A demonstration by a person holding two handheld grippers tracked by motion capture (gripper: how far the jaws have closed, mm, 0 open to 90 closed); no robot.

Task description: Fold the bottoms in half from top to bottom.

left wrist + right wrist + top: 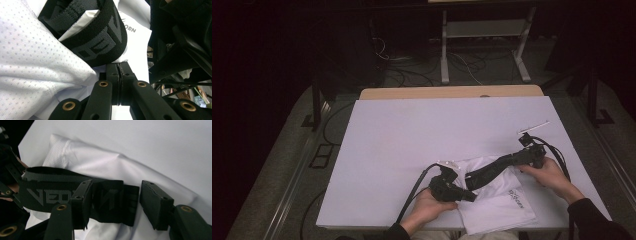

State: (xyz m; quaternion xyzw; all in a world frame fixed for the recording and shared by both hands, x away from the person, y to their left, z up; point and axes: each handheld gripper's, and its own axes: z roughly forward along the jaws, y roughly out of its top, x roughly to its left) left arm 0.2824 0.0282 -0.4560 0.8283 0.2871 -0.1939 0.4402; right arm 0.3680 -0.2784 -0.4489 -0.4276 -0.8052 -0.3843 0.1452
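Observation:
A white mesh garment [497, 200] with a black lettered elastic waistband [489, 170] lies at the table's front right. My left gripper [468, 195] is at the garment's left edge. In the left gripper view its jaws are pressed together [119, 67] on white fabric [37, 57] just under the waistband [100, 37]. My right gripper [516, 160] reaches in from the right, over the band's far end. In the right gripper view its gripper [116, 205] has the jaws apart; the waistband [50, 192] runs behind the left pad [81, 202] and ends in the gap, clear of the right pad.
A thin white stick [534, 125] lies on the white table top [412, 140] behind the right hand. The table's wooden back edge [452, 92] is bare. Cables and a metal stand [484, 30] are on the dark floor beyond.

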